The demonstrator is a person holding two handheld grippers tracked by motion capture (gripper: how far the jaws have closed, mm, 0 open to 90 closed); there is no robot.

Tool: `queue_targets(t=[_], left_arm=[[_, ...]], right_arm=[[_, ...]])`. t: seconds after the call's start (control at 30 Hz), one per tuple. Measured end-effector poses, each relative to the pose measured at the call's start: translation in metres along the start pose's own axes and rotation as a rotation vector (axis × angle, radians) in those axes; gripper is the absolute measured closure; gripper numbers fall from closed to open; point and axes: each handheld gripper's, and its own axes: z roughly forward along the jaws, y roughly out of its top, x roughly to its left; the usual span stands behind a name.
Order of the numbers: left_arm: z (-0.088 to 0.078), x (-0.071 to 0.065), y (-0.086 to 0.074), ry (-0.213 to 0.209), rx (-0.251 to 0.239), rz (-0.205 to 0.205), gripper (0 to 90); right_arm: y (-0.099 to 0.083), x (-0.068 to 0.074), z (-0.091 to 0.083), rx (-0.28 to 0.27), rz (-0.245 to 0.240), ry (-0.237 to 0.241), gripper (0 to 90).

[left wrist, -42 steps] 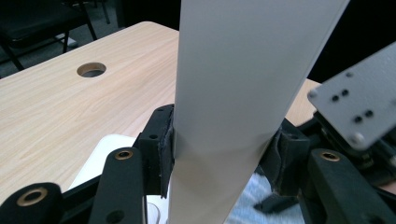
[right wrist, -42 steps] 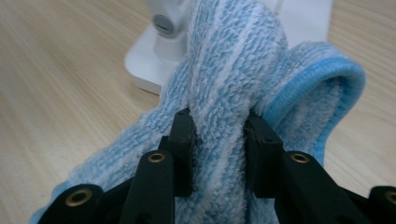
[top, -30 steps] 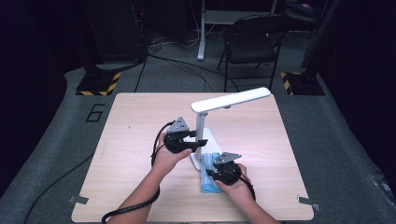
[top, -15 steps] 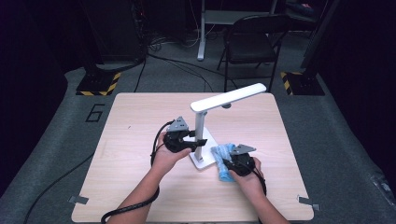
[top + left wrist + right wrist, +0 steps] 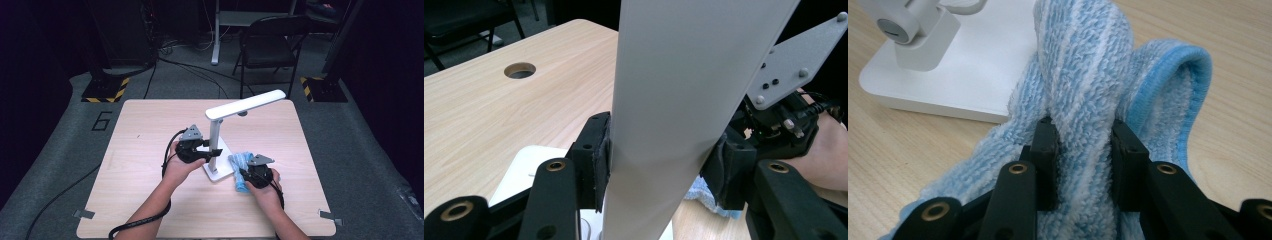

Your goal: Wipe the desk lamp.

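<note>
Left hand (image 5: 181,167): comes up from the bottom edge with the forearm slanting toward the table's middle, wrist about straight, knuckles up, wrapped round the gripper's body.
Left gripper (image 5: 214,151): lies level and points at the lamp's post from the left; grey plate on top, cable looping back along the forearm.
Left jaws: closed on the post, one pad pressed to each side of it, as the left gripper view shows.
Lamp (image 5: 216,145): white, upright on its flat base at the middle of the table (image 5: 150,125); its long head slants up and away to the right.
Post (image 5: 674,100): broad and pale, standing straight between the pads.
Right hand (image 5: 264,192): enters from the bottom right, forearm nearly straight up the picture, fingers curled over the gripper.
Right gripper (image 5: 243,172): held low over the table, aimed forward and a little left toward the lamp's base.
Right jaws: pinched on a bunched fold of the cloth, pads sunk into the pile.
Cloth (image 5: 1088,75): blue and white striped terry, crumpled, lying on the table just right of the base (image 5: 973,70) and overlapping its near corner.
</note>
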Motion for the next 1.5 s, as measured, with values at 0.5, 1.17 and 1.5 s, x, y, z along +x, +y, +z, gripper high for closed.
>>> queue_targets(t=[0.5, 1.17, 1.5], left_arm=[[0.001, 0.001, -0.001, -0.002, -0.001, -0.005, 49.9], [-0.001, 0.001, -0.001, 0.002, 0.001, -0.003, 50.1], [-0.002, 0.001, -0.002, 0.006, 0.002, 0.001, 50.5]], right_arm=[[0.004, 0.039, 0.002, -0.03, -0.091, 0.093, 68.5], [0.005, 0.048, 0.005, -0.042, -0.147, 0.149, 68.2], [0.005, 0.019, 0.007, -0.031, -0.096, 0.095, 67.9]])
